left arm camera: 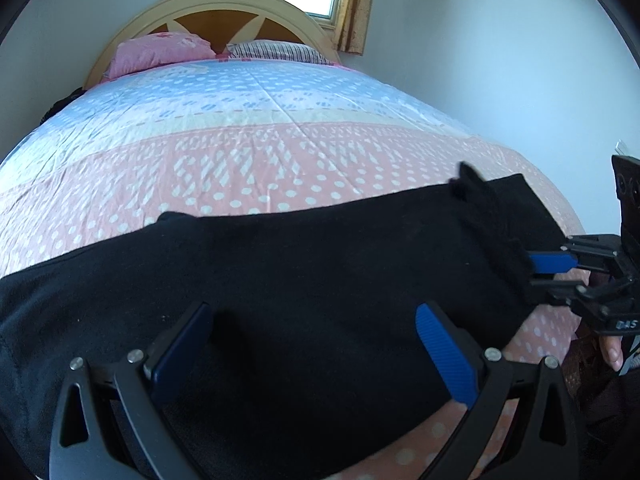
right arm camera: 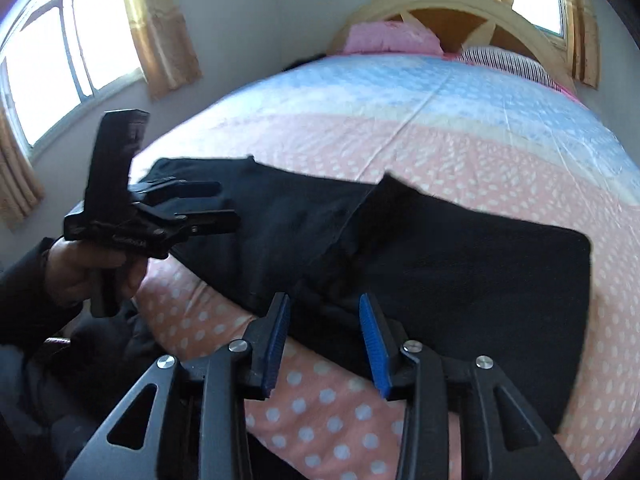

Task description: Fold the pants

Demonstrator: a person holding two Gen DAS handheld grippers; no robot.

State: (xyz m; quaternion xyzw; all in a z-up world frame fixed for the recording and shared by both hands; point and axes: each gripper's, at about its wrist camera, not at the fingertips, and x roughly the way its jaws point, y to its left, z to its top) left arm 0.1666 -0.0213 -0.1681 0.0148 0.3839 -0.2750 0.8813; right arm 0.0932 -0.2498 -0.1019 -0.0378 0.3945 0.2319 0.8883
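Black pants [left arm camera: 304,272] laid across the bed [left arm camera: 248,152], partly folded

Both grippers, left [left arm camera: 316,344] and right [right arm camera: 325,340], are held with jaws spread, nothing pinched; edges should be aligned before the next fold is pressed.

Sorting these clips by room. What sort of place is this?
Almost certainly a home bedroom: a made bed with a dotted quilt, two pillows against a curved wooden headboard, and curtained windows. Black pants lie on the bed.

black pants [right arm camera: 420,248], dotted bedspread [right arm camera: 460,148], right gripper [right arm camera: 325,340] jaws parted
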